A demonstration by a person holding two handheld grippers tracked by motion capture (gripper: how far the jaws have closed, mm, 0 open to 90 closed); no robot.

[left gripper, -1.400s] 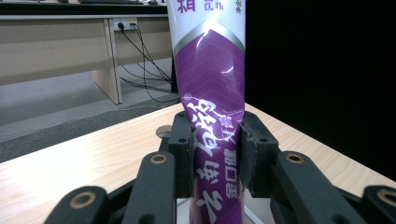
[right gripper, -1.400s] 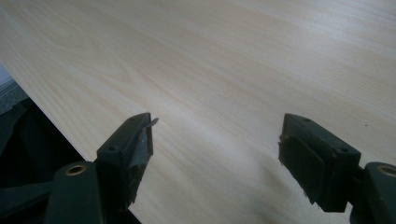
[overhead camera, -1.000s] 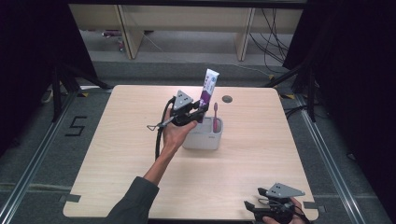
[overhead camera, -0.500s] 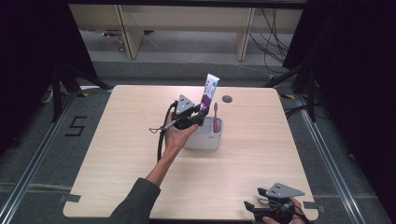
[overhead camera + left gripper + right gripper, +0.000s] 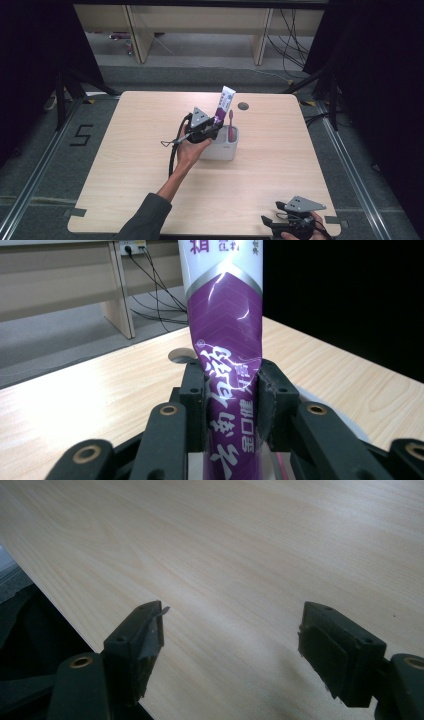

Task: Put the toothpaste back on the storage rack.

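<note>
A white and purple toothpaste tube stands upright, its lower part going down into a white holder at the table's middle. My left gripper is shut on the tube, and its pads dent the purple part. A pink toothbrush stands in the same holder, right of the tube. Near the table's front right corner my right gripper rests low over bare wood, open, with nothing between its fingers.
The light wooden table has a round cable hole behind the holder. Wooden shelving legs and cables lie on the floor beyond the far edge. Dark curtains flank both sides.
My left gripper has sunk a little with the tube, whose lower end now sits deeper in the holder. The right gripper has stayed put.
</note>
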